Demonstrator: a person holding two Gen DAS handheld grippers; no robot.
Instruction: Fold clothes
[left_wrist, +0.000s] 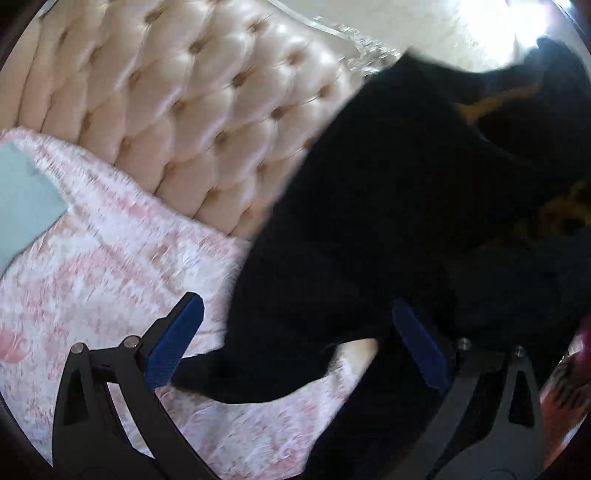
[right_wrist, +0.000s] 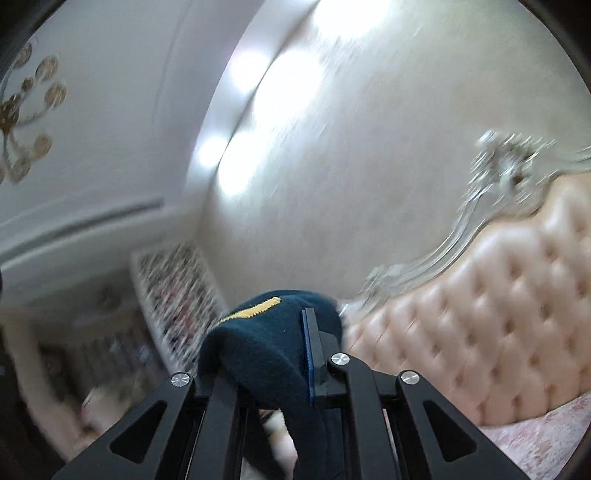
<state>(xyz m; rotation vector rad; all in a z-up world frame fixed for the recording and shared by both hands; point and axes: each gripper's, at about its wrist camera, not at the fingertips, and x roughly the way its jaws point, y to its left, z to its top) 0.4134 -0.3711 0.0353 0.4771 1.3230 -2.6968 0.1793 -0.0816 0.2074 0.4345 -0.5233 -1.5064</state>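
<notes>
A dark navy garment (left_wrist: 388, 221) with yellow stitching hangs lifted above the bed and fills the right half of the left wrist view. Its lower end trails onto the pink-and-white bedspread (left_wrist: 110, 258). My left gripper (left_wrist: 295, 339) is open, its blue pads (left_wrist: 177, 339) spread either side of the garment's lower part without clamping it. My right gripper (right_wrist: 291, 350) is shut on a bunched fold of the same garment (right_wrist: 258, 343), held high and pointing at the wall. Its left finger is hidden under the cloth.
A cream tufted headboard (left_wrist: 192, 110) with a silver carved frame (right_wrist: 491, 173) stands behind the bed. A pale blue cloth (left_wrist: 26, 199) lies at the left on the bedspread. A chandelier (right_wrist: 22, 110) and shelving (right_wrist: 173, 291) show in the right wrist view.
</notes>
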